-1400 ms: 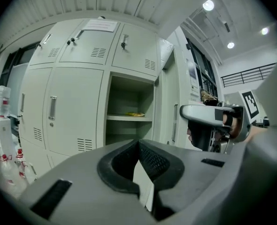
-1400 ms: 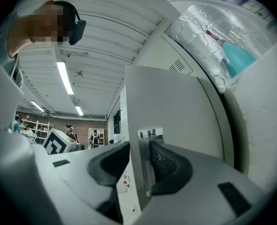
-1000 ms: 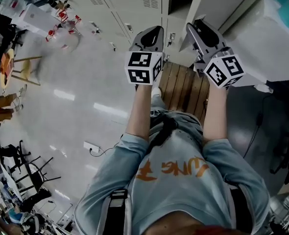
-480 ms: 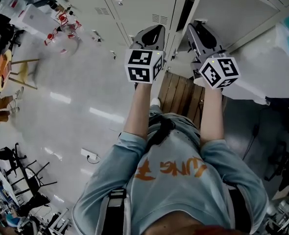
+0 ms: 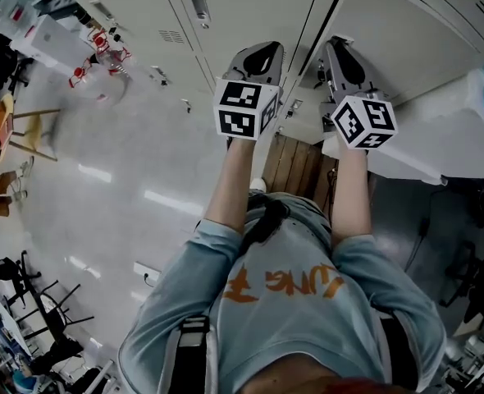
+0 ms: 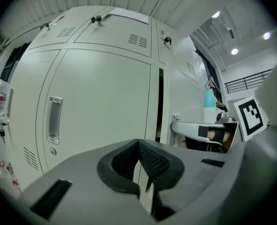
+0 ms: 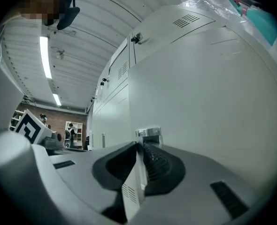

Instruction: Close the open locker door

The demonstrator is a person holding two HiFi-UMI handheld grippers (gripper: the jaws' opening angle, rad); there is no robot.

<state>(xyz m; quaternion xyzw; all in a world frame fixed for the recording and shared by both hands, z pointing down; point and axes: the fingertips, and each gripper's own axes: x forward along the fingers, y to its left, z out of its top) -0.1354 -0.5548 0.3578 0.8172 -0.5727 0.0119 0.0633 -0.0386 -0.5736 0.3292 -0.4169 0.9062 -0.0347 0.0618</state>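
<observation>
The locker bank (image 5: 242, 11), a wall of pale grey painted sheet steel, fills the head view from 11 to 1 o'clock. The open locker door (image 5: 406, 31) swings out of it at about 1 o'clock, a broad, flat, smooth panel with a thin folded edge. The right tongs (image 5: 340, 46) are closing on that free edge. In the right gripper view the edge stands between the jaws, and the ribbed rubber pads (image 7: 155, 161) seem just to meet both its faces. To do this step well, I judge the grip should sit square on the edge, firm enough that the slick paint does not slip. The push should then follow the door's arc around its hinge and ease off before the frame, so the thin metal neither slams nor bounces back. The left tongs (image 5: 262, 52), at 12 o'clock, are closed with nothing in them and are best kept out of the narrowing gap. Smaller details are a bright metal handle (image 7: 149, 133) just past the jaws and louvred vents (image 7: 185, 20) near the door's top.
</observation>
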